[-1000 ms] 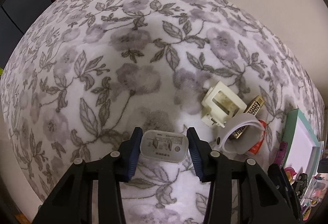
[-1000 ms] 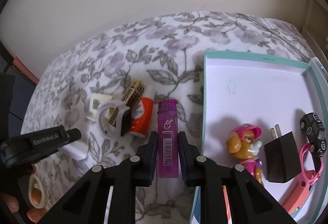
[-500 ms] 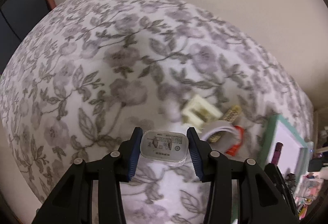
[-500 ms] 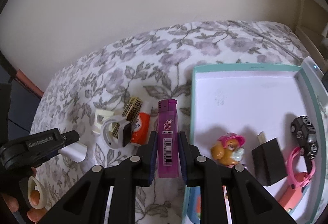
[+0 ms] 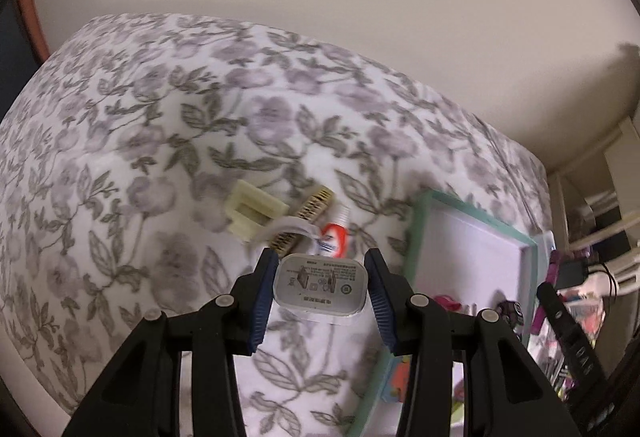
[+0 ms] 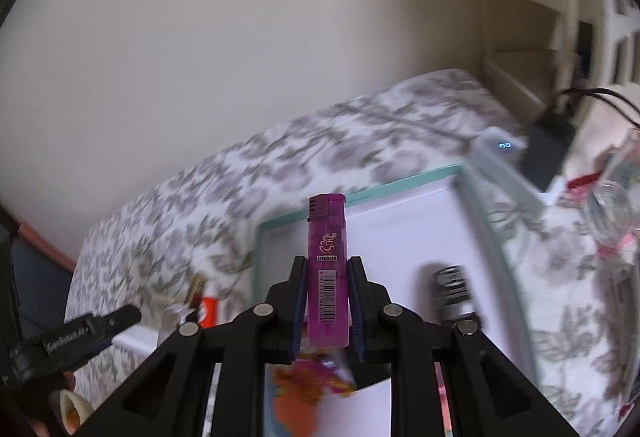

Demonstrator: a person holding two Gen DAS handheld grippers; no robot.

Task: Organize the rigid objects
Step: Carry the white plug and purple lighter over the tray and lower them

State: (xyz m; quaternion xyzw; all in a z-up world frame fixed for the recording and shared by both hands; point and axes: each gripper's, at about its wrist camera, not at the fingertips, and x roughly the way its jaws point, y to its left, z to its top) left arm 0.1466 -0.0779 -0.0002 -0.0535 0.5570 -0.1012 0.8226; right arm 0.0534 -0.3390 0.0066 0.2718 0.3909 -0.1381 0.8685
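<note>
My left gripper [image 5: 320, 283] is shut on a white charger plug [image 5: 320, 287], held above the floral bedspread just left of the teal-rimmed tray [image 5: 418, 221]. My right gripper [image 6: 327, 301] is shut on a purple lighter [image 6: 327, 269], held upright over the tray [image 6: 360, 191]. A toy car [image 6: 454, 291] lies in the tray. A cream plastic block [image 5: 252, 209], a patterned bar [image 5: 310, 207], a white ring [image 5: 288, 227] and an orange-white tube [image 5: 332, 237] lie in a cluster on the bed.
The floral bed [image 5: 140, 157] meets a beige wall behind. Right of the tray are a black adapter with cables [image 6: 550, 149], a white device [image 6: 500, 147] and cluttered shelves. The left gripper's finger [image 6: 92, 329] shows at lower left in the right wrist view.
Both grippers have risen and swung right toward the tray, carrying the plug and the lighter. The lighter now hangs over the tray interior; the cluster on the bed has not moved.
</note>
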